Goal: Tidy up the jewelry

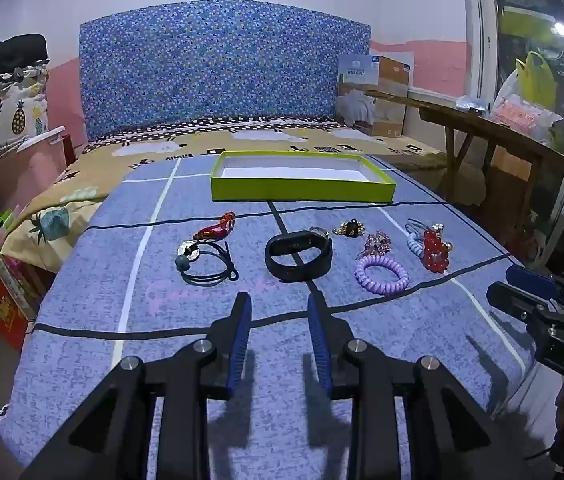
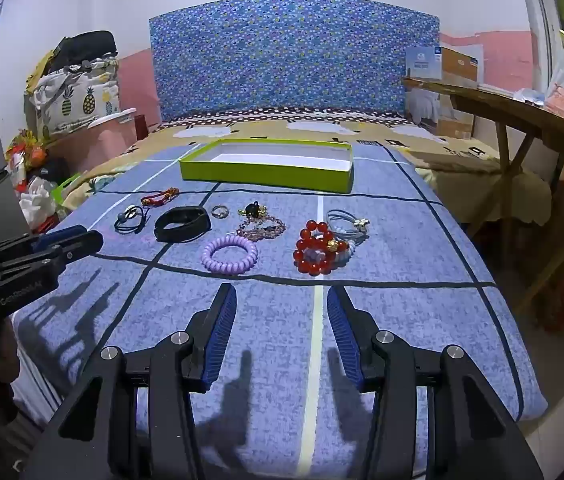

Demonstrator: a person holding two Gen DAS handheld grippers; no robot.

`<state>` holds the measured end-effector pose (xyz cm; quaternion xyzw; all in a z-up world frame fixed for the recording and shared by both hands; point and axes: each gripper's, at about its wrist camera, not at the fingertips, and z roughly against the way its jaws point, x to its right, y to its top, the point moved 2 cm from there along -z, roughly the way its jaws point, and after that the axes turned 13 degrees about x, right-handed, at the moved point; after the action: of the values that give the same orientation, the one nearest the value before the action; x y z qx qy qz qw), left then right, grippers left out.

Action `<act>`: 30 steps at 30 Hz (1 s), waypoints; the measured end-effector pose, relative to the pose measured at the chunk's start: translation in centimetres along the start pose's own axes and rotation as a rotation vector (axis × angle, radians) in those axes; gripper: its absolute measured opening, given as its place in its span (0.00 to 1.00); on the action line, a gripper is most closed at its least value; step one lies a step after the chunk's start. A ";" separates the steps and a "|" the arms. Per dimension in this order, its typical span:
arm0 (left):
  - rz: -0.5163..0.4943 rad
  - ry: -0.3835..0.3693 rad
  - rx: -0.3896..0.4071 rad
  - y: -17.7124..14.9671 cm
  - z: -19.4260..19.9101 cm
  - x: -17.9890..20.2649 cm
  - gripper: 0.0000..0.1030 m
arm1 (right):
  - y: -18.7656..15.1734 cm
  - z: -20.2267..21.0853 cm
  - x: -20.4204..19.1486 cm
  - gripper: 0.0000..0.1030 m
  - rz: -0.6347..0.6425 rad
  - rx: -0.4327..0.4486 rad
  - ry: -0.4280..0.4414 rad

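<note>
Left wrist view: left claw (image 1: 277,312) gapes empty, band (image 1: 298,255) dead ahead at 12 o'clock, lying crosswise; right claw (image 2: 282,304) open too, beads (image 2: 316,251) just ahead.

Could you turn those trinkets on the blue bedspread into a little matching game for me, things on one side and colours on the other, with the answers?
Things:
1. spiral hair tie
2. bead bracelet
3. wristband
4. shallow box

Colours:
A. black
B. lime green
C. lilac
D. red

Pairs: 1-C, 2-D, 3-A, 4-B.

The box sits behind the row of jewelry with nothing visible in it; all three pieces lie on the blue bedspread.
</note>
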<state>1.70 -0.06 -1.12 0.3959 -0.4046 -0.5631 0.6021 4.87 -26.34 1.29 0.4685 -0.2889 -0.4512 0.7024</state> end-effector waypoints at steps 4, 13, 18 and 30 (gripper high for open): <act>0.007 0.004 0.014 0.0 0.2 -0.1 0.30 | 0.1 0.1 0.0 0.47 0.000 0.015 0.000; 0.052 -0.013 -0.022 -0.3 0.1 -0.8 0.30 | 0.2 0.1 0.0 0.47 -0.003 0.012 0.001; 0.042 -0.010 -0.024 -0.4 0.0 -0.5 0.30 | 0.0 -0.1 0.1 0.47 -0.004 0.011 0.000; 0.022 -0.009 -0.013 -0.4 0.1 -0.3 0.30 | 0.0 -0.2 0.1 0.47 -0.002 0.008 0.000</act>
<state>1.46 0.18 -1.46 0.3848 -0.4079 -0.5607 0.6092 5.04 -26.35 1.24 0.4716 -0.2905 -0.4508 0.7000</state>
